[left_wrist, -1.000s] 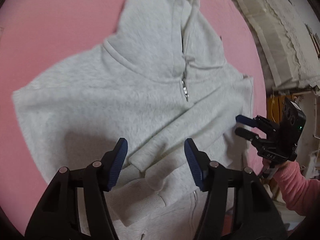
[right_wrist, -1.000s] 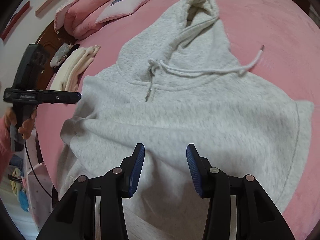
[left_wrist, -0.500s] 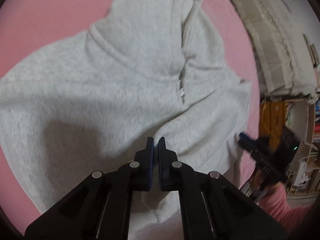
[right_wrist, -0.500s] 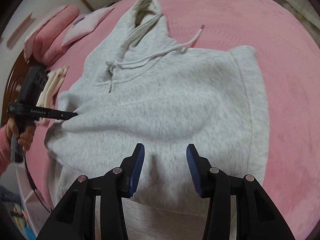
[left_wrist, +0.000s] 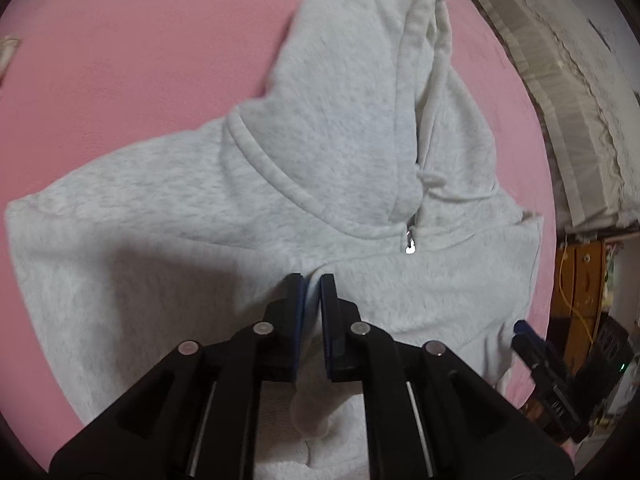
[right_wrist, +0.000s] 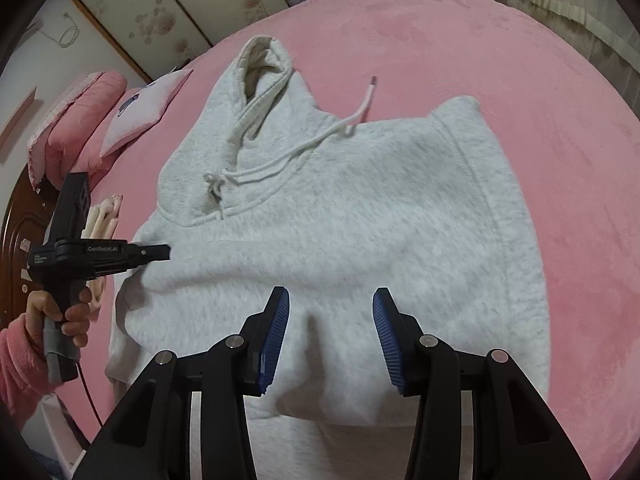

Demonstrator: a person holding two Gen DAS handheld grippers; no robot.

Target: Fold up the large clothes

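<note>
The light grey fleece hooded sweatshirt (right_wrist: 340, 216) lies front-up on the pink plush bed cover (right_wrist: 500, 52). In the right wrist view its long axis runs from the hem at 6 o'clock to the hood (right_wrist: 260, 68) at 11 o'clock. One white drawstring (right_wrist: 360, 114) trails off toward 1 o'clock.

The left gripper (left_wrist: 313, 300) has its blue-padded jaws pressed together on a raised ridge of sweatshirt fabric, just below the metal zipper pull (left_wrist: 409, 242). In the right wrist view it (right_wrist: 170, 253) enters from 9 o'clock.

The right gripper (right_wrist: 330, 336) hovers over the lower body of the garment, jaws wide apart and holding nothing.

One second ago the left jaws stood apart around a sleeve cuff; they have since clamped and carried the fabric across the chest toward the zipper.
</note>
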